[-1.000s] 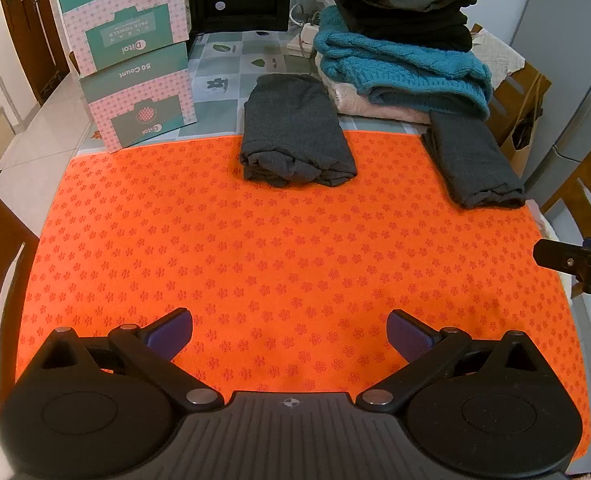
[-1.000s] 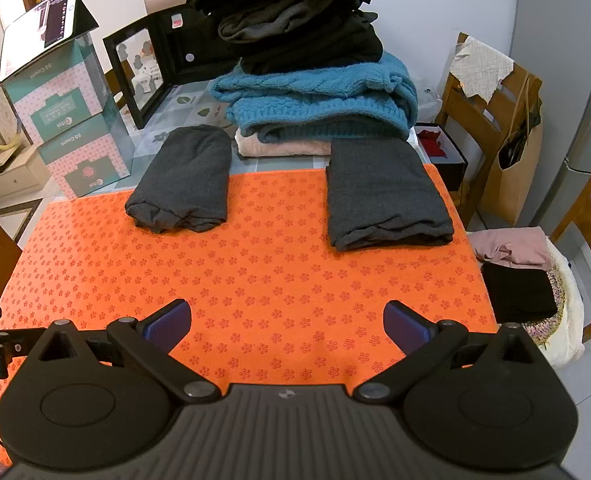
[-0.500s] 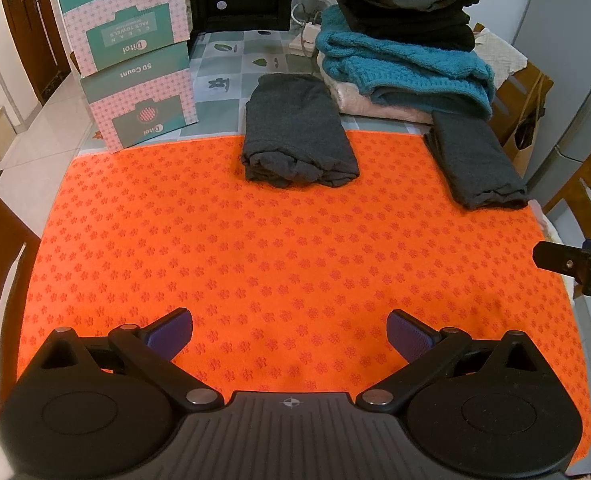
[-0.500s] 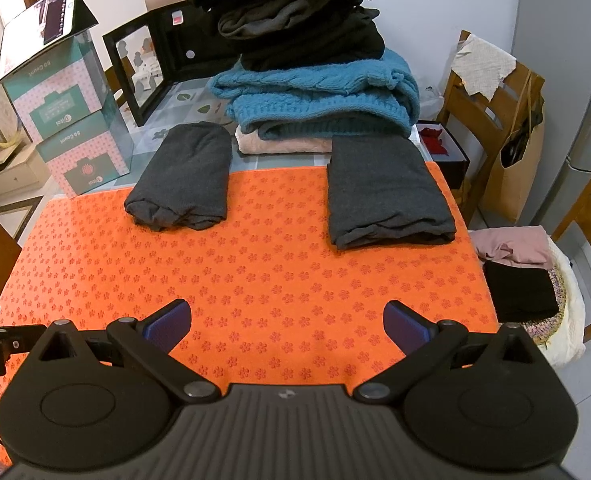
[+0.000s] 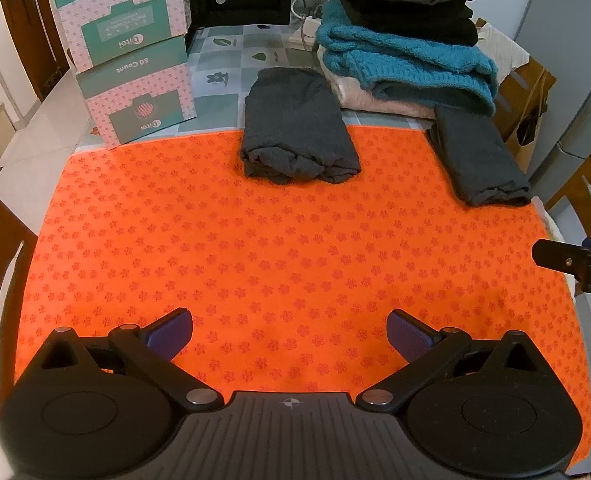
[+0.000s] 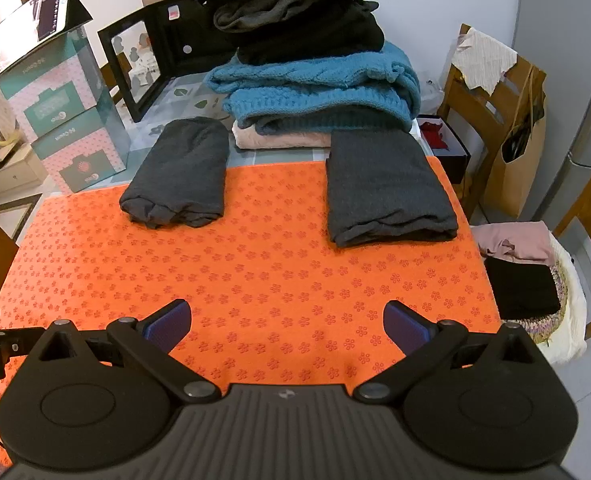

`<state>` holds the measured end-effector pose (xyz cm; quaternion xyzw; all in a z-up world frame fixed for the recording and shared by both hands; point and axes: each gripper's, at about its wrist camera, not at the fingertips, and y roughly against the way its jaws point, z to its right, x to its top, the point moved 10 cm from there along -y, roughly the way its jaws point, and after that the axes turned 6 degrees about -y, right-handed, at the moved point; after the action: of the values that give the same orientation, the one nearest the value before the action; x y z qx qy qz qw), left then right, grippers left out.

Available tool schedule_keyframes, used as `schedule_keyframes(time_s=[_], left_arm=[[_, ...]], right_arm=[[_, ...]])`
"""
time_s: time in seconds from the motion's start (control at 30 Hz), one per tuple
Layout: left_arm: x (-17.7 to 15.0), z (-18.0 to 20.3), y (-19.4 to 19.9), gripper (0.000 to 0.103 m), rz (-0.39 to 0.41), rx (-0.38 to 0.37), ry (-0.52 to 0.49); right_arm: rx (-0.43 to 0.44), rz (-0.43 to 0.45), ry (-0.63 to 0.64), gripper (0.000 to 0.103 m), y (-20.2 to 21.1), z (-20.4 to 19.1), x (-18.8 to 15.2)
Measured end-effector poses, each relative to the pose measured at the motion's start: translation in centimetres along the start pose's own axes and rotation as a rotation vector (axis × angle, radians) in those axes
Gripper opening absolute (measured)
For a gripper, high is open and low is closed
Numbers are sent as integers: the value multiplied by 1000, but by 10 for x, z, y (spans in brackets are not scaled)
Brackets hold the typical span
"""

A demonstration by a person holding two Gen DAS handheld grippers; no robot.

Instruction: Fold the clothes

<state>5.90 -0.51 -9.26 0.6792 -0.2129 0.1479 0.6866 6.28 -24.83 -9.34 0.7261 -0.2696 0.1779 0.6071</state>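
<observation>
Left wrist view: your left gripper (image 5: 289, 330) is spread wide, nothing btwn the blue pads (image 5: 171, 330), hovering over the orange mat (image 5: 255, 248) w/o touching any cloth. The mat is flat, a thin textile w/ a small darker flower print. At 12 o'clock a dark grey folded garment (image 5: 297, 144) lies half on the mat's far edge, soft knit, rolled lumpy at its near end. At 2 o'clock a second grey folded piece (image 5: 481, 160), flatter and rectangular, sits on the mat's far corner. Behind, a stack: chunky teal cable-knit sweater (image 5: 407, 64) on a pale pink piece, black clothes on top. At 11 o'clock two pink-and-teal cardboard boxes (image 5: 131, 60), stacked. At 3 o'clock your right gripper's tip shows at the frame edge.

Right wrist view: your right gripper (image 6: 287, 326) is also wide apart, empty, above the mat (image 6: 275, 264). The lumpy grey garment (image 6: 181, 172) is at 11 o'clock, the flat grey rectangle (image 6: 387, 188) at 1 o'clock, well apart from each other. The teal sweater (image 6: 319, 88) is at 12, just behind. At 3 o'clock a woven basket (image 6: 561, 304) beside the table holds pink and black fabric. At 10 o'clock a tablet (image 6: 35, 20) leans on the boxes.
</observation>
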Motion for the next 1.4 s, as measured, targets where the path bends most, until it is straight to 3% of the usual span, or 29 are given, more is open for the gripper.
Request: schedule_keyframes(time_s=[0.37, 0.7, 1.13, 1.4], left_arm=[[2, -1, -14, 103, -31, -3, 3], [9, -2, -43, 103, -83, -3, -1], [31, 11, -89, 103, -135, -3, -71], [37, 9, -105, 103, -158, -5, -63]], right_arm=[[-8, -28, -3, 103, -16, 4, 1], [-45, -40, -12, 103, -51, 23, 23], [-152, -43, 143, 103, -145, 43, 74], [-221, -60, 279, 102, -205, 51, 87]])
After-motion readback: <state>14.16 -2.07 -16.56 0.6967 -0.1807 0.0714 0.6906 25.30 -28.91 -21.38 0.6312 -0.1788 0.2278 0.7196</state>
